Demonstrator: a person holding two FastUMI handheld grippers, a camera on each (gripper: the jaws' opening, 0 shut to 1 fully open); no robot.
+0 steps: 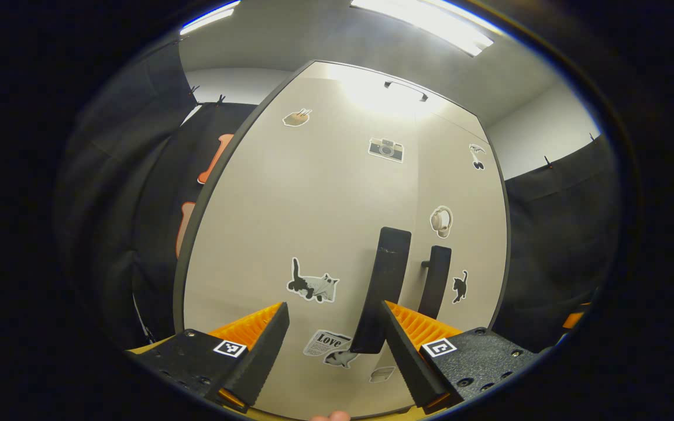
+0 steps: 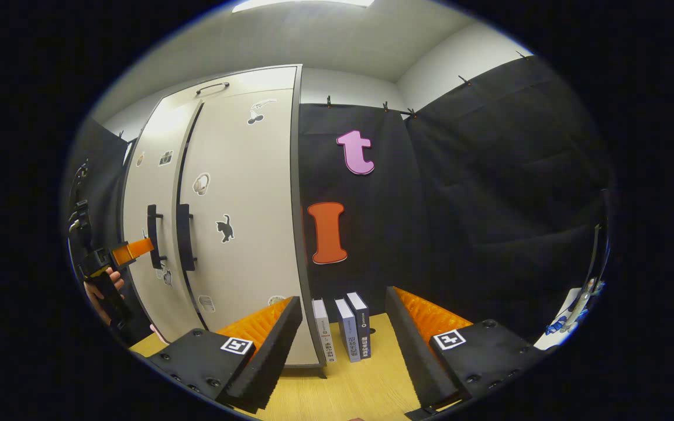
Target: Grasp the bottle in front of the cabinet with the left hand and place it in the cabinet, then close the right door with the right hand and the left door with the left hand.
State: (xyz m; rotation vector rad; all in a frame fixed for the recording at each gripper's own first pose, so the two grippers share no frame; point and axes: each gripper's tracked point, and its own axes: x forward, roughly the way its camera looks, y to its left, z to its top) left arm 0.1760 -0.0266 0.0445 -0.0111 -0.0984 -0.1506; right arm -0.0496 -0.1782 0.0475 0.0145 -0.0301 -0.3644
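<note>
The beige cabinet fills the left gripper view, and both its doors lie against its front. On the left door (image 1: 313, 222) a black handle (image 1: 385, 286) sits just above my left gripper's right finger (image 1: 425, 333). The right door (image 1: 460, 193) carries its own handle (image 1: 435, 280). My left gripper (image 1: 333, 307) is open with nothing between its fingers. In the right gripper view the cabinet stands at the left, with a thin dark seam between the left door (image 2: 138, 193) and the right door (image 2: 243, 222). There the left gripper (image 2: 138, 248), held by a hand (image 2: 103, 292), is at the left handle (image 2: 152, 234). My right gripper (image 2: 343, 297) is open and empty, off the cabinet's right corner.
Three books (image 2: 343, 327) stand upright on the wooden table (image 2: 360, 392), right of the cabinet and against the black cloth wall. Some blue and white items (image 2: 571, 310) lie at the far right edge. Stickers dot both doors.
</note>
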